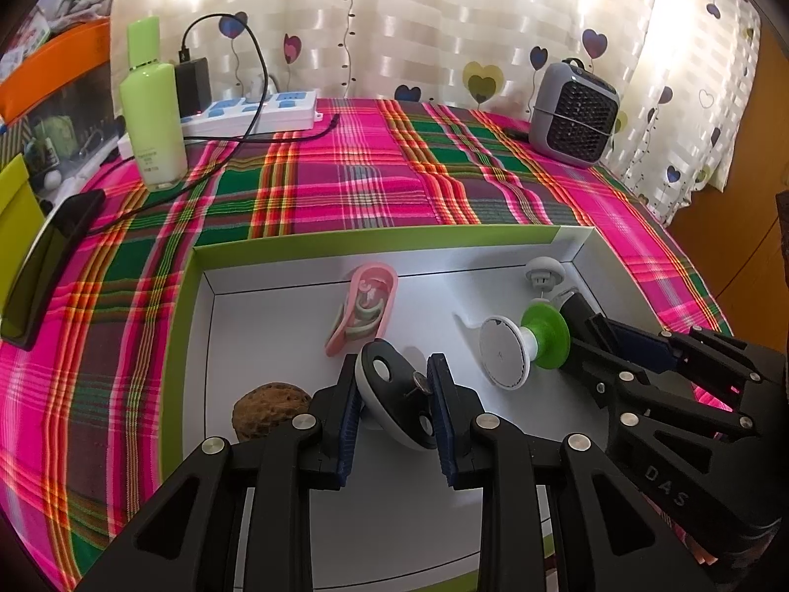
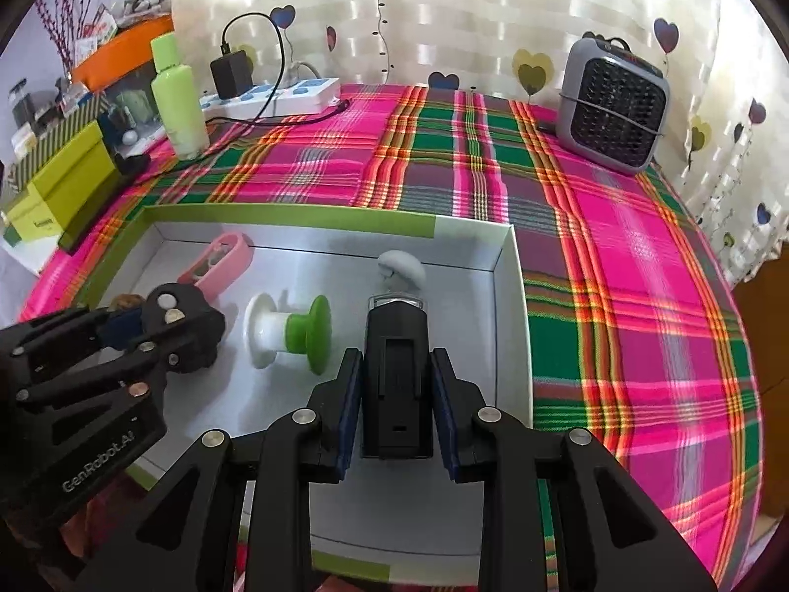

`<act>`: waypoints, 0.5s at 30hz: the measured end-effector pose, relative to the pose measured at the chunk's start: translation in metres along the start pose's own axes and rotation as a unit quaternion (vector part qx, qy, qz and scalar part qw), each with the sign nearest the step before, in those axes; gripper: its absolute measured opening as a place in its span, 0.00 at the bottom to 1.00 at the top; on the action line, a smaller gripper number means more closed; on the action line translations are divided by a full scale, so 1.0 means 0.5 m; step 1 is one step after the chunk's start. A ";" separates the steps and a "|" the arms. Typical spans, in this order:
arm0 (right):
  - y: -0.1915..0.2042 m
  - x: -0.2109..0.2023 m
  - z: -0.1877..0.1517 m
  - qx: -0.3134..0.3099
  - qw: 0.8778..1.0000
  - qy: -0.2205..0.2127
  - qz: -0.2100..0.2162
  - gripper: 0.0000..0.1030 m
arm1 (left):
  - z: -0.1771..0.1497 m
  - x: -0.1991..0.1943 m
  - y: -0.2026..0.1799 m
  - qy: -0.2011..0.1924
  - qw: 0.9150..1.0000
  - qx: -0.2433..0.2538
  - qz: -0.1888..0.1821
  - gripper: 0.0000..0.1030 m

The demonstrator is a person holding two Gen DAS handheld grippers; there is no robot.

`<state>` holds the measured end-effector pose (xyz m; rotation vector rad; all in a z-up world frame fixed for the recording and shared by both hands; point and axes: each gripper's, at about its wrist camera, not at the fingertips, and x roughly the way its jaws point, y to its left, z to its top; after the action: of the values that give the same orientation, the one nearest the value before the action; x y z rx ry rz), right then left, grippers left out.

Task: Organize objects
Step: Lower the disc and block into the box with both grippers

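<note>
A shallow white box with a green rim (image 1: 375, 237) lies on the plaid cloth. My left gripper (image 1: 394, 412) is shut on a black and white oval gadget (image 1: 394, 389) over the box's near left. My right gripper (image 2: 394, 409) is shut on a black rectangular device (image 2: 397, 375) with a clear front end, over the box's right side; it shows at the right in the left wrist view (image 1: 587, 325). In the box lie a pink case (image 1: 362, 308), a white and green spool-shaped item (image 2: 288, 333), a white round plug (image 2: 402, 266) and a brown walnut (image 1: 268, 409).
A grey mini fan (image 2: 611, 108) stands at the back right. A green bottle (image 1: 153, 108), a white power strip (image 1: 261, 111) with a black charger and cable, and a dark phone (image 1: 44, 266) sit at the left. A lime box (image 2: 59, 187) lies beyond the cloth's left edge.
</note>
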<state>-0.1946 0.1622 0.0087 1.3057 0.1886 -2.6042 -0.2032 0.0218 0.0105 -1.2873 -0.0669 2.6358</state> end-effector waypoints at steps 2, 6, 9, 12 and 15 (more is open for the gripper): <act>0.003 0.002 0.001 -0.006 1.000 0.000 -0.004 0.28 | 0.002 0.000 -0.001 -0.001 1.000 0.001 0.002 0.24; 0.003 0.006 0.004 -0.006 1.000 -0.004 -0.003 0.28 | 0.000 -0.001 -0.001 -0.001 1.000 0.002 0.002 0.24; 0.004 0.008 0.006 -0.008 1.000 -0.006 -0.004 0.28 | -0.002 -0.001 -0.002 -0.001 1.000 0.002 0.002 0.24; 0.006 0.009 0.007 -0.010 1.000 -0.006 -0.003 0.28 | -0.002 -0.001 -0.003 -0.001 1.000 0.003 0.003 0.24; 0.008 0.009 0.007 -0.012 1.000 -0.007 -0.001 0.28 | -0.001 0.000 -0.002 -0.001 1.000 0.003 0.003 0.24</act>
<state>-0.1987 0.1570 0.0070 1.2791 0.2174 -2.6050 -0.2026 0.0230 0.0104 -1.2849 -0.0556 2.6413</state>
